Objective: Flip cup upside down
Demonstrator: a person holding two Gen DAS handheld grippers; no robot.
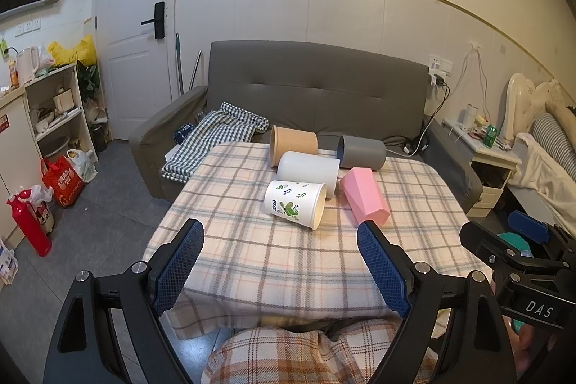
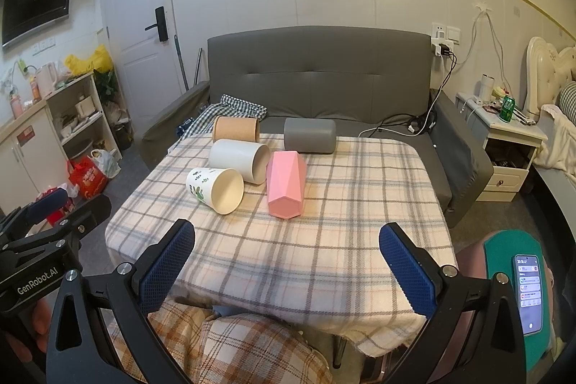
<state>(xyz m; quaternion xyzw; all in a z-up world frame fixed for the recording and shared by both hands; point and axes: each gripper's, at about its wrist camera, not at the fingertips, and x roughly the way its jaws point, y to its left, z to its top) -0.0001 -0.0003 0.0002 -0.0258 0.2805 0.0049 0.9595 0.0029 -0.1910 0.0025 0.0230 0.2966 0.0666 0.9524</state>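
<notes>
Several cups lie on their sides on the plaid-covered table [image 1: 273,261] [image 2: 324,240]: a white cup with green leaf print [image 1: 294,203] [image 2: 215,190] nearest, a plain white cup [image 1: 309,171] [image 2: 239,160], a tan cup [image 1: 293,144] [image 2: 235,128], a grey cup [image 1: 361,152] [image 2: 309,135] and a pink faceted cup [image 1: 364,195] [image 2: 285,183]. My left gripper [image 1: 280,236] is open and empty over the table's near edge, short of the leaf cup. My right gripper [image 2: 287,238] is open and empty, short of the pink cup; it also shows in the left wrist view [image 1: 518,240].
A grey sofa [image 1: 316,89] [image 2: 316,71] stands behind the table with a checked cloth [image 1: 216,135] on it. A nightstand [image 2: 504,139] and bed are at the right, shelves [image 1: 57,110] and bags at the left. A phone [image 2: 528,294] lies at lower right.
</notes>
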